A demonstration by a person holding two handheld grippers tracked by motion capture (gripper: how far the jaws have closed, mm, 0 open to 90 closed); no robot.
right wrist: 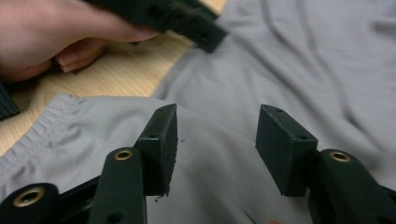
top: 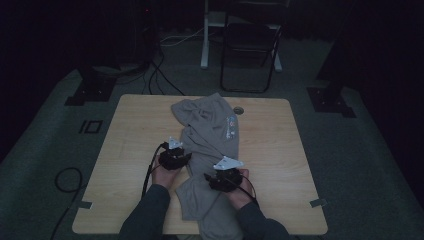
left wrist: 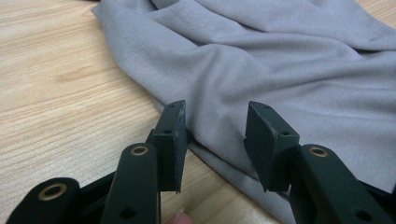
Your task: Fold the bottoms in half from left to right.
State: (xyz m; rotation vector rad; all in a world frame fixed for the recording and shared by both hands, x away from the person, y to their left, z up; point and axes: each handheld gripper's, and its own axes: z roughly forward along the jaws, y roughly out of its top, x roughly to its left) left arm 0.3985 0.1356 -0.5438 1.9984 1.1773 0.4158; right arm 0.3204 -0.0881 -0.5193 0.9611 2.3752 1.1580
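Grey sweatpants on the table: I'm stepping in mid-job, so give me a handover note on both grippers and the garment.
Left hand-held gripper: open, jaws straddling the near left edge of the grey knit sweatpants, nothing gripped.
Right hand-held gripper: open, hovering over the fabric near the ribbed cuff.
Sweatpants: lying crumpled along the middle of the light wooden table, the near end hanging past the front edge.
Done: no grasp yet.
Left: probably close on the fabric, then straighten or fold it.
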